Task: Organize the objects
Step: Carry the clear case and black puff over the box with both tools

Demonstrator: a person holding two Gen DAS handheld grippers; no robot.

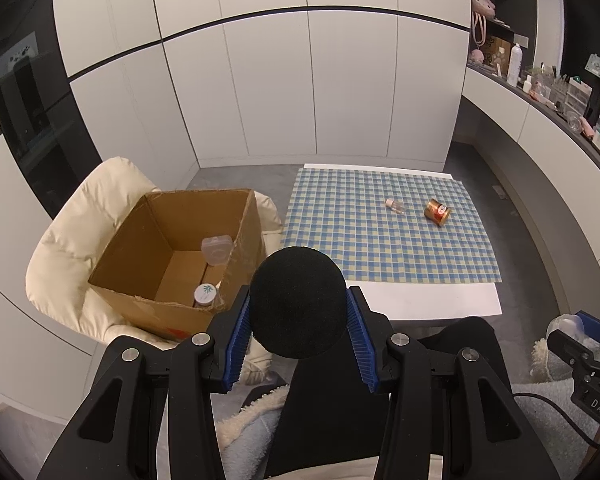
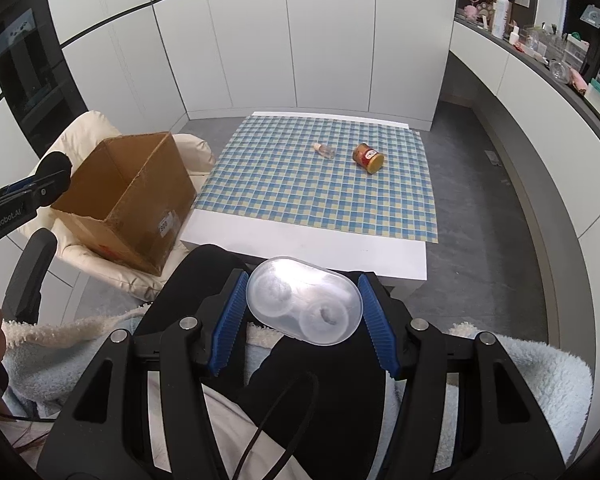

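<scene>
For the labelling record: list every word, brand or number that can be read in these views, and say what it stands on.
"GenRobot.AI": on the side of the left gripper, seen in the right wrist view.
"DAS": on the body of the right gripper, seen in the left wrist view; it may be cut off.
"800", roughly: on a white sticker on the cardboard box; blurred, not certain.
The print on the gold can is too small to read.

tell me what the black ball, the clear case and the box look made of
Black ball: looks like matte foam, with a fine porous surface and no shine. Clear case: likely translucent, glossy plastic, showing a bright glare spot and moulded round wells. Box: brown corrugated cardboard, dull, with torn, frayed edges.
</scene>
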